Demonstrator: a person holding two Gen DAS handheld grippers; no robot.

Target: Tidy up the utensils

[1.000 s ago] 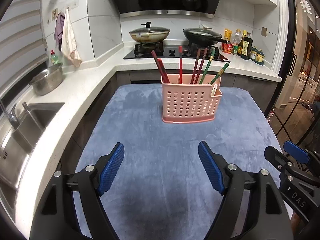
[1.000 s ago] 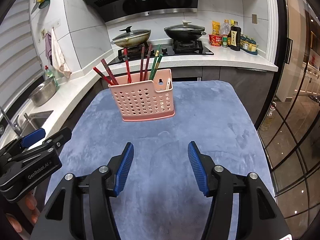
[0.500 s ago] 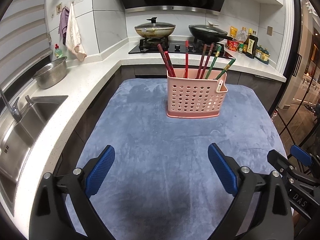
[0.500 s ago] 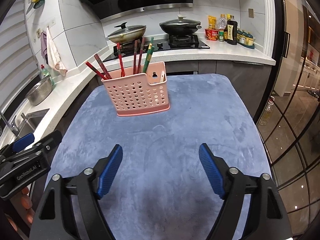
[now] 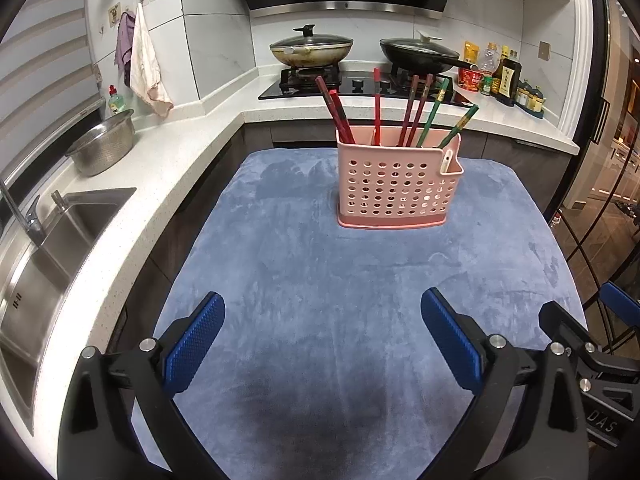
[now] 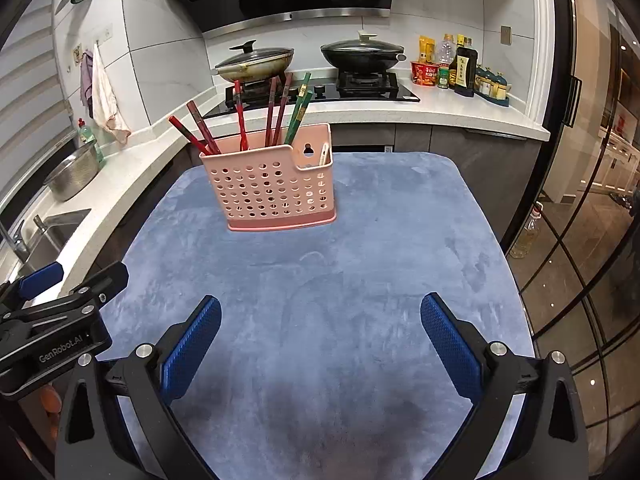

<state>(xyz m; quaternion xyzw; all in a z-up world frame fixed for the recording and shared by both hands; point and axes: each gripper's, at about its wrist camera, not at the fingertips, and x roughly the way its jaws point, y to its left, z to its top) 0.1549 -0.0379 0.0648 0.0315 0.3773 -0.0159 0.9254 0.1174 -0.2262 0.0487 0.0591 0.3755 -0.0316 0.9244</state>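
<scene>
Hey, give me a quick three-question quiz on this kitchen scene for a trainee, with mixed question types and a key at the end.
1. True or false: the pink basket stands on the blue cloth.
2. What stands in the basket? A. chopsticks B. forks C. whisks
3. Fill in the blank: ___ lidded pans sit on the stove behind the basket.

Key: 1. True. 2. A. 3. Two.
</scene>
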